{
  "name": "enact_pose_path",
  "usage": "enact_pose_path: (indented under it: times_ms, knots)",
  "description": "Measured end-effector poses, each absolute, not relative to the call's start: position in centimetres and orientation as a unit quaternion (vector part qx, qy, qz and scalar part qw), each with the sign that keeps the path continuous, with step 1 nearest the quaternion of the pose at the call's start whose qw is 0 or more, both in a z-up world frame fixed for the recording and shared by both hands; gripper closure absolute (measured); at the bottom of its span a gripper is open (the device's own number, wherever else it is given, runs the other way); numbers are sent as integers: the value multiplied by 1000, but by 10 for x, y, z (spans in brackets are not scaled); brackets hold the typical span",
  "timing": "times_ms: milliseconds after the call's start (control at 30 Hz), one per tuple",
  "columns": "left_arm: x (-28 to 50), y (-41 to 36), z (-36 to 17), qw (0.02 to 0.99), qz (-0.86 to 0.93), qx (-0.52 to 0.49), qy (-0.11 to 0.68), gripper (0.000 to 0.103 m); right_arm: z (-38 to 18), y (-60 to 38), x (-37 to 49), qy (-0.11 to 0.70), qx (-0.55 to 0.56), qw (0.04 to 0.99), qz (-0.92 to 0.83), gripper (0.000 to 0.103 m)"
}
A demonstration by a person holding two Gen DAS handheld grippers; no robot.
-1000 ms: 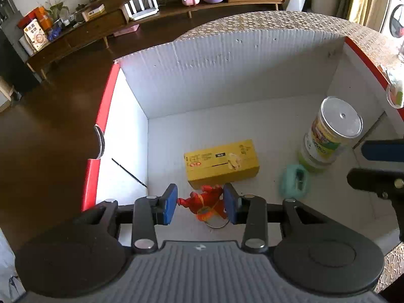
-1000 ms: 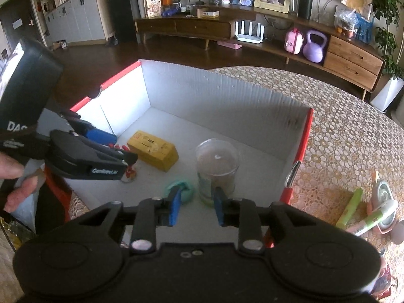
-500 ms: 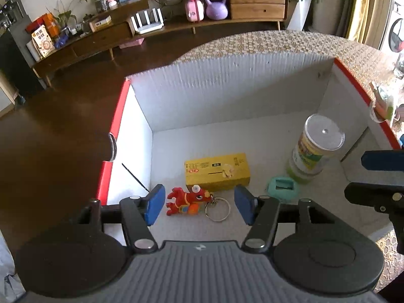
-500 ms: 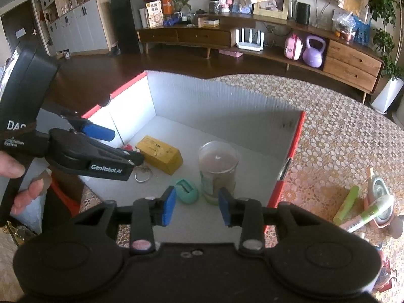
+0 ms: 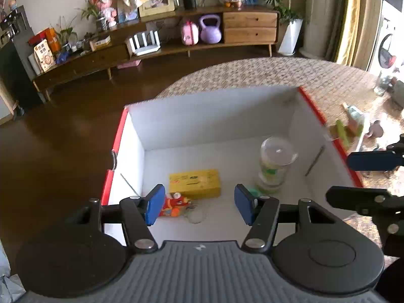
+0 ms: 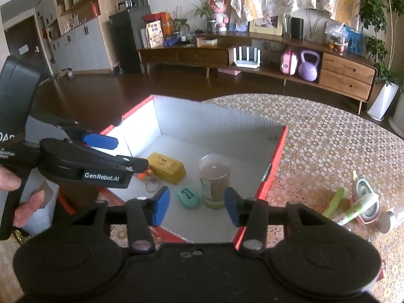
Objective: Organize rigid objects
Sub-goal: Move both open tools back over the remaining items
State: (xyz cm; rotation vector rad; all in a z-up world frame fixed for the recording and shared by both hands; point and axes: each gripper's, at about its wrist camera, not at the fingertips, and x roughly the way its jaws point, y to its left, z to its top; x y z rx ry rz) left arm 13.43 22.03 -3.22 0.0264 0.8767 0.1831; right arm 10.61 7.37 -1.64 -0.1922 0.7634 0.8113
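Nearest the box rim, left tool and right tool hang spread and empty — the left has withdrawn upward, leaving the red keychain toy inside beside the yellow carton — placement looks complete.

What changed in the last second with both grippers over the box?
The left gripper opened, let go of the red toy keychain and lifted out of the box. The right gripper opened wider and pulled back from the jar. Yellow carton, teal item and jar stayed put.
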Motion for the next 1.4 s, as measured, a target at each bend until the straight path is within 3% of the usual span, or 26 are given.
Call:
enact_pose_path:
  times_ms: [533,633,867,967,1133,1400]
  knots:
    - [109,149,11,928,34,21,371,43,10,5,83,327,-52,863,382,35]
    - [106,135,13,932,20,11,362,31,13,-14,80,321,-39,867,378,29]
    - [106,95,11,937,-3,-12,350,31,10,-62,76,310,-24,882,354,19]
    - [108,78,7,937,-14,-14,349,22,4,-81,76,310,-17,887,342,15]
    - [112,56,0,937,-28,-16,347,20,-3,-113,73,307,-19,895,324,11]
    - [128,28,-22,933,-54,-31,354,12,-25,-157,81,313,-32,904,289,10]
